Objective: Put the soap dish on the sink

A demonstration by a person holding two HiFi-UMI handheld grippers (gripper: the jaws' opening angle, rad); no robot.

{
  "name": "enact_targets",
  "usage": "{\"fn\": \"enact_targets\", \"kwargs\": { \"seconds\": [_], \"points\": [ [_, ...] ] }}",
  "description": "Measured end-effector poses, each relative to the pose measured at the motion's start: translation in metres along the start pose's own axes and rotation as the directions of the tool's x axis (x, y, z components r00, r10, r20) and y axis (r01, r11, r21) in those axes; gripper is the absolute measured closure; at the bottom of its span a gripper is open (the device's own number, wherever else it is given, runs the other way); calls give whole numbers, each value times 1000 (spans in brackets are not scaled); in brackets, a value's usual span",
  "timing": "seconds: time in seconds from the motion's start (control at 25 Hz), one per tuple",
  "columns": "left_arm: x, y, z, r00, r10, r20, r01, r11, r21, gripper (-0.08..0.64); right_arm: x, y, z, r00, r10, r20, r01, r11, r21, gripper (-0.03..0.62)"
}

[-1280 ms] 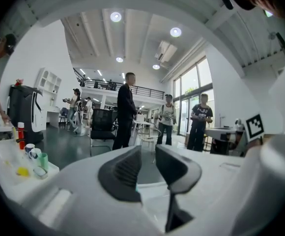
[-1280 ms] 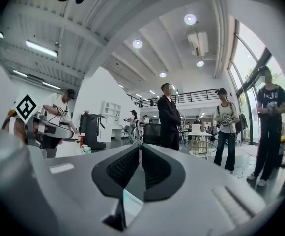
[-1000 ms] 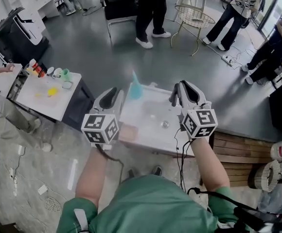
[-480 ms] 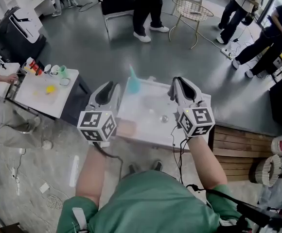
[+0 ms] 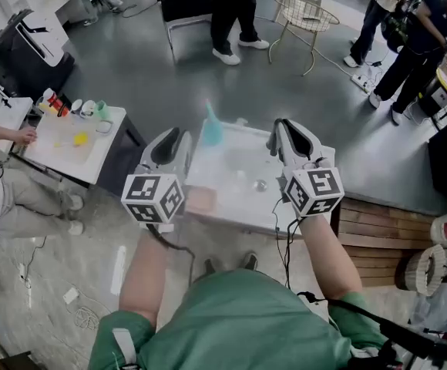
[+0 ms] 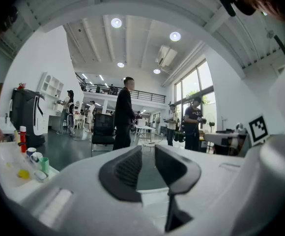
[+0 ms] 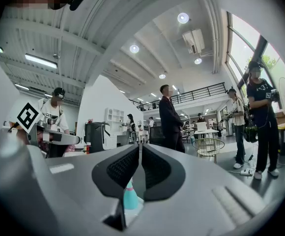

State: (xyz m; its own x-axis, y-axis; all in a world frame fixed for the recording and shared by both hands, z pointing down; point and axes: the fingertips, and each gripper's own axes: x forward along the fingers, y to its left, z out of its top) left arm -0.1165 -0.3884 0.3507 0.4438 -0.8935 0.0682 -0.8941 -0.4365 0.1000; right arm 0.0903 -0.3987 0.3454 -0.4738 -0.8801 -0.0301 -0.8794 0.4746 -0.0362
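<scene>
1. The left gripper [image 5: 173, 140] hangs over the left edge of the sink [image 5: 239, 210]. In the left gripper view [image 6: 148, 149] its jaws stand apart with only grey floor and the white sink edge showing through the gap.
2. The right gripper [image 5: 283, 132] hangs over the sink's right part. In the right gripper view [image 7: 140, 150] its jaws are drawn together to a thin slit with nothing between them.
3. The soap dish [image 5: 201, 201], a blurred pinkish block, lies on the sink's near left corner.
4. It lies just right of the left gripper's marker cube [image 5: 154, 199] and on the person's side of that gripper's jaw tips, not between them.
5. From the right gripper the soap dish is well apart, across the basin to the left. Neither gripper view shows it.
6. A teal bottle [image 5: 212, 132] stands at the sink's far left edge, between the two grippers' tips in the head view. It shows low under the right jaws in the right gripper view [image 7: 129, 196].
7. The drain [image 5: 260, 185] sits mid-basin, near the right gripper's cube [image 5: 314, 192].
8. A side table [image 5: 63, 154] with cups stands left of the sink.
</scene>
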Motion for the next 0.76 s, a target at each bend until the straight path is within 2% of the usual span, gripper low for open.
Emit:
{"fn": "enact_targets", "kwargs": {
  "seconds": [0.76],
  "points": [
    [-2, -13, -7, 1000, 20, -12, -20, 1000, 0, 479, -6, -8, 1, 1000, 22, 12, -23, 999, 25, 572]
  ]
}}
